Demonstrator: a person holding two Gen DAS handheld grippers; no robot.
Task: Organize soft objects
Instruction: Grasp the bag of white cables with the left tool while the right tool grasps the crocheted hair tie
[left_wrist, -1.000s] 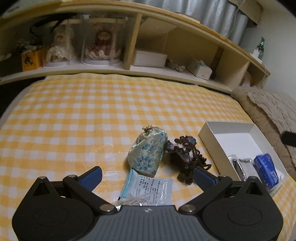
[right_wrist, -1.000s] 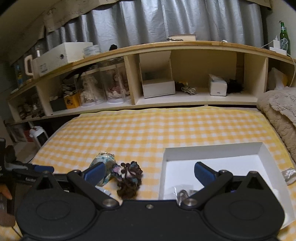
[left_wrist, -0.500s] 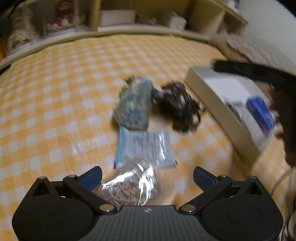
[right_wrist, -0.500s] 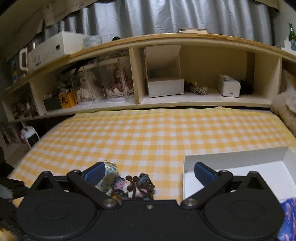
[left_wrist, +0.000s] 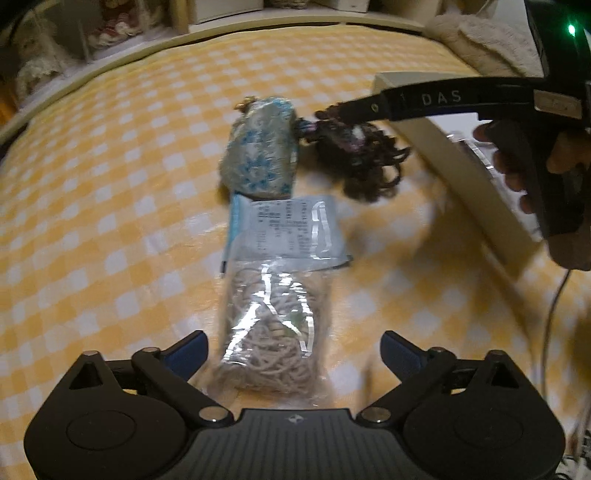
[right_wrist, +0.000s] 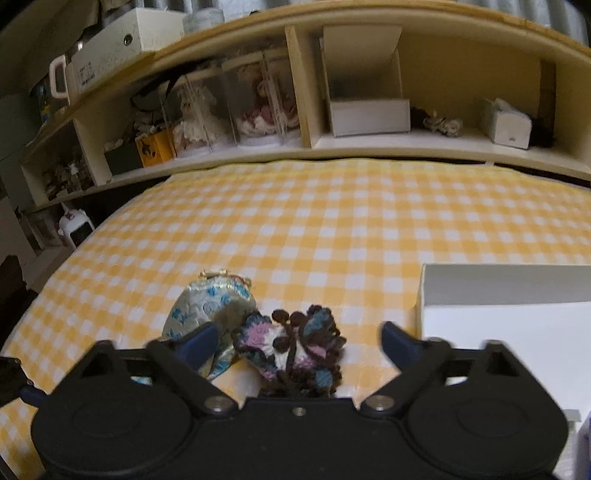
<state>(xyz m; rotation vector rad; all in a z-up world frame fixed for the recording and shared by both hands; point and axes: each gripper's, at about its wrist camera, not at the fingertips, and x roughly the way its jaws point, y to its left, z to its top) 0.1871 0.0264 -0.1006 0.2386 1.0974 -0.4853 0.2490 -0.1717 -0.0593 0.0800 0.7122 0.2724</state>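
Yellow-checked bed (left_wrist: 110, 155) carried a white box (right_wrist: 509, 291), contents blurred. Left claw (left_wrist: 293, 347) spread around a cord bag (left_wrist: 273, 332); right claw (right_wrist: 295, 338) released over yarn (right_wrist: 295, 347).

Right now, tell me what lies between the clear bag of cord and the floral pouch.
In the left wrist view, a flat printed packet lies between the clear bag of cord and the floral pouch; the bag overlaps its near edge.

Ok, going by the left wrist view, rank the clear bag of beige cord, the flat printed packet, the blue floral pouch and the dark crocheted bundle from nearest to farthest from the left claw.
1. Clear bag of beige cord, between the open left claw's fingers.
2. Flat printed packet, just beyond it.
3. Blue floral pouch, farther, slightly left.
4. Dark crocheted bundle, beside the pouch to the right; too close to rank apart.
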